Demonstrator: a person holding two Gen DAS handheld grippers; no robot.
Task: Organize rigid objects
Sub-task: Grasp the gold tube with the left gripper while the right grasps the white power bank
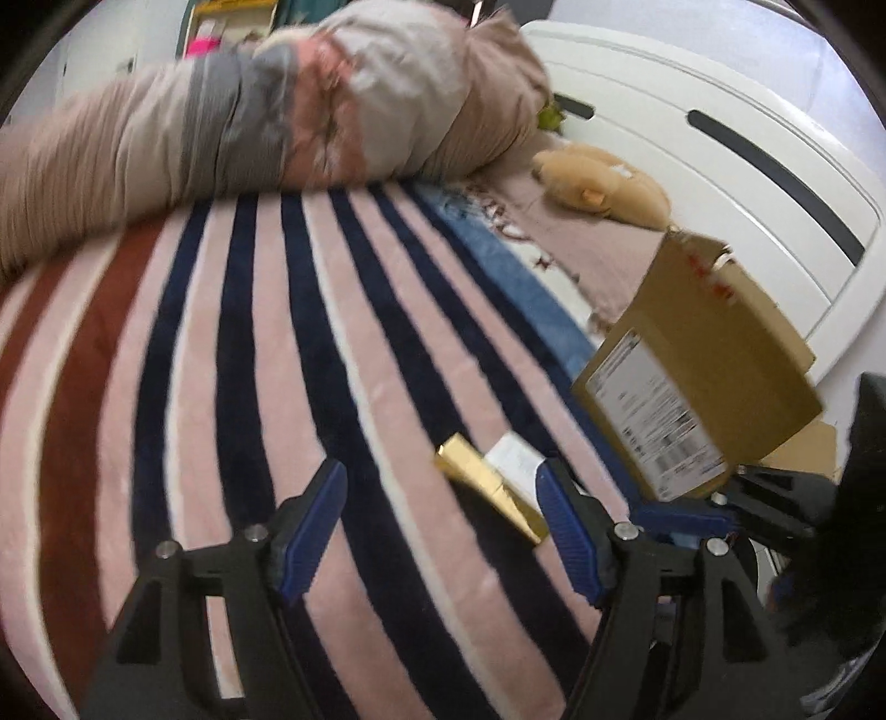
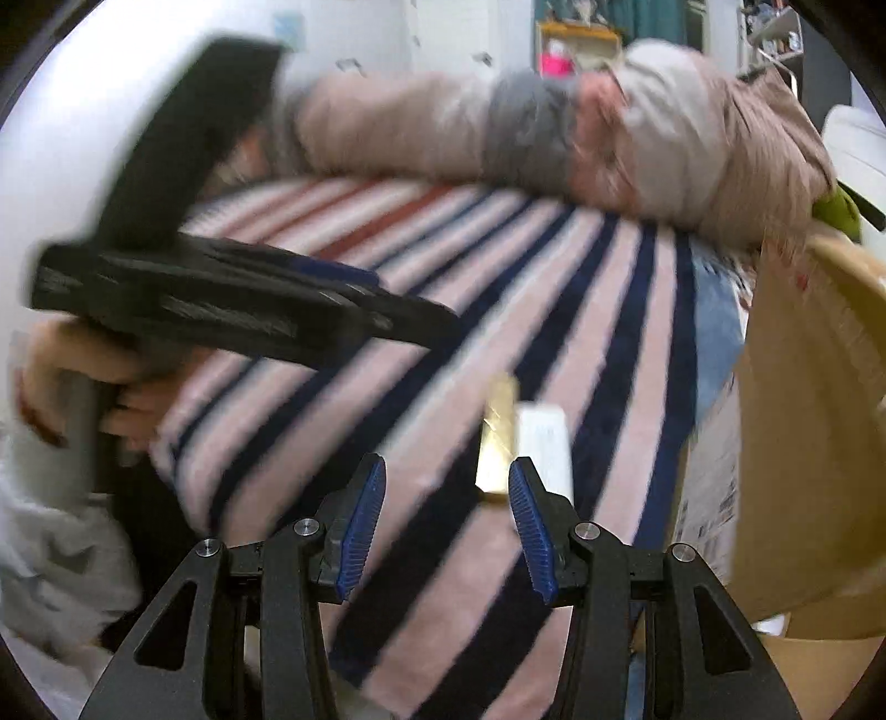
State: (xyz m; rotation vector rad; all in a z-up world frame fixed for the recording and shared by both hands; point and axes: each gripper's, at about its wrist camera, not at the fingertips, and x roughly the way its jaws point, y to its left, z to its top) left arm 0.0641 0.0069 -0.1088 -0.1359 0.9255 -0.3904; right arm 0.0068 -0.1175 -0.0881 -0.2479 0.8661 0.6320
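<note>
A gold box (image 1: 490, 487) lies on the striped blanket (image 1: 249, 360) with a small white box (image 1: 512, 457) beside it. Both show in the right wrist view, the gold box (image 2: 498, 437) left of the white box (image 2: 545, 443). A cardboard box (image 1: 686, 376) stands at the bed's right side, also in the right wrist view (image 2: 803, 443). My left gripper (image 1: 440, 498) is open and empty, the gold box just inside its right finger. My right gripper (image 2: 446, 495) is open and empty, just short of the gold box. The left gripper (image 2: 221, 299) shows blurred at left.
A rolled quilt (image 1: 266, 122) lies across the far side of the bed. A plush toy (image 1: 603, 183) rests near the white headboard (image 1: 747, 166). A green thing (image 2: 836, 210) peeks out beside the quilt. Shelves (image 2: 576, 44) stand far behind.
</note>
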